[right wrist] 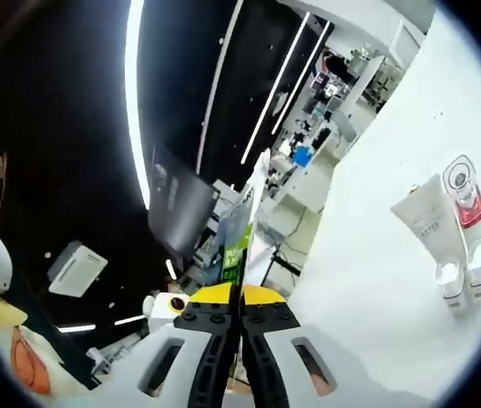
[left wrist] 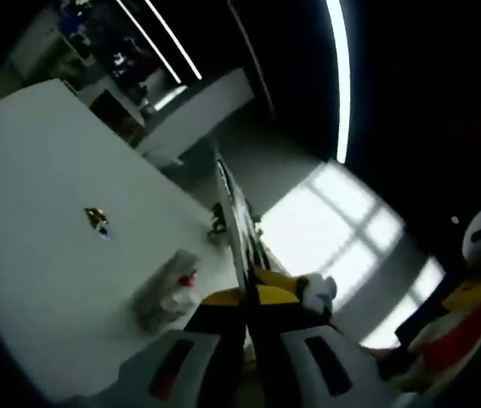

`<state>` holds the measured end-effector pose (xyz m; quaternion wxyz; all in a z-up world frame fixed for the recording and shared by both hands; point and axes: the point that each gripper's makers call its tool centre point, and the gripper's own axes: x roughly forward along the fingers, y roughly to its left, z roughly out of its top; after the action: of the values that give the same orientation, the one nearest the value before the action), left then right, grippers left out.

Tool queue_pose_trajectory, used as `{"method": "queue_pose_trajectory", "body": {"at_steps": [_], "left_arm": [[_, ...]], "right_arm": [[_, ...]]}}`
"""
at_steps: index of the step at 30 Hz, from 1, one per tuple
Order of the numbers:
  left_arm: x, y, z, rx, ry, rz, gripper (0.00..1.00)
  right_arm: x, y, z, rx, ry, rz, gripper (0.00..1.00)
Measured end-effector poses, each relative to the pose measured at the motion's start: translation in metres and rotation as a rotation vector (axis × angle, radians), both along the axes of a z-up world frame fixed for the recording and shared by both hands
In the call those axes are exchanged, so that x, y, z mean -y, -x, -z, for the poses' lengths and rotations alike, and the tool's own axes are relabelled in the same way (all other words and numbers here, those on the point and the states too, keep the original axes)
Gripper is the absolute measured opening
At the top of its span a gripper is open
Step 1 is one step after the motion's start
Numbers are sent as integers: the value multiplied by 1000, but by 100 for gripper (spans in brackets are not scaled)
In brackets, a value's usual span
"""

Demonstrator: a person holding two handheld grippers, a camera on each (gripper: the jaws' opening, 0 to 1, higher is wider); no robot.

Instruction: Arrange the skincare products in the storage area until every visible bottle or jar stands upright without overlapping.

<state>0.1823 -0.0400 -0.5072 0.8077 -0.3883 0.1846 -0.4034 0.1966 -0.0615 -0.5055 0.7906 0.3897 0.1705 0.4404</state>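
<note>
**Operator:** Closest to my right camera is the right gripper (right wrist: 241,340), its two jaws pressed flat together with yellow tips touching and nothing between them. My left gripper (left wrist: 251,340) looks the same in the left gripper view: jaws closed, yellow tips meeting, nothing held.

**Listener:** Where are the skincare products?

**Operator:** On the white bench (right wrist: 376,280). In the right gripper view, toward the right edge, I see a white tube (right wrist: 434,223) lying flat, with its white cap pointing toward the camera. Pressed against its far side lies a clear bottle (right wrist: 464,200) with pink-red contents and a round top, also on its side. The two touch along their length.

**Listener:** And from the left side?

**Operator:** In the left gripper view the same pair appears as a pale cluster of products (left wrist: 168,291) on the bench (left wrist: 45,221), just beside my jaws on the left, with a red spot showing. The picture is too dim and blurred to separate them. Farther out on the bench sits a small dark multicoloured object (left wrist: 98,221), well apart from the cluster; I cannot tell what it is.

**Listener:** Anything around the bench?

**Operator:** Long ceiling light strips (left wrist: 339,76) overhead, and cluttered shelves (right wrist: 342,81) in the distance.
</note>
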Motion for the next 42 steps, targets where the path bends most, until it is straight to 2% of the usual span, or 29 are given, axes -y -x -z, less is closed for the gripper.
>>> {"method": "queue_pose_trajectory", "body": {"at_steps": [4,5,7,8,9,11,15,20,25,29,34,37,42], "left_arm": [[0,2,10,-47,31,3,0],[1,3,12,-55,39,6,0],[1,3,17,-73,57,-2,0],[1,3,19,-84,65,-8,0],[0,2,22,-92,67,-12,0],[-1,1,27,-111,77,-19,0],[-2,1,32,-131,93,-19,0],[-2,-1,43,-158,78,-22,0],[-7,-5,54,-179,51,-27,0],[-7,-8,64,-194,28,-22,0],[-7,-12,74,-206,1,-14,0],[-2,-11,77,-211,-16,-14,0],[1,-13,86,-228,-42,-21,0]], "right_arm": [[1,4,6,71,40,-5,4],[2,6,6,70,33,-8,6],[3,10,6,66,8,-33,15],[5,10,7,57,8,-26,23],[6,10,8,73,27,-20,27],[7,12,12,86,67,-26,33],[10,13,13,88,69,-27,41],[12,16,22,124,158,-42,55],[16,15,25,112,148,-20,65],[18,14,31,139,211,-9,74],[25,13,37,169,263,-5,83],[29,13,46,189,325,-17,88],[33,13,52,202,370,-23,94]]}}
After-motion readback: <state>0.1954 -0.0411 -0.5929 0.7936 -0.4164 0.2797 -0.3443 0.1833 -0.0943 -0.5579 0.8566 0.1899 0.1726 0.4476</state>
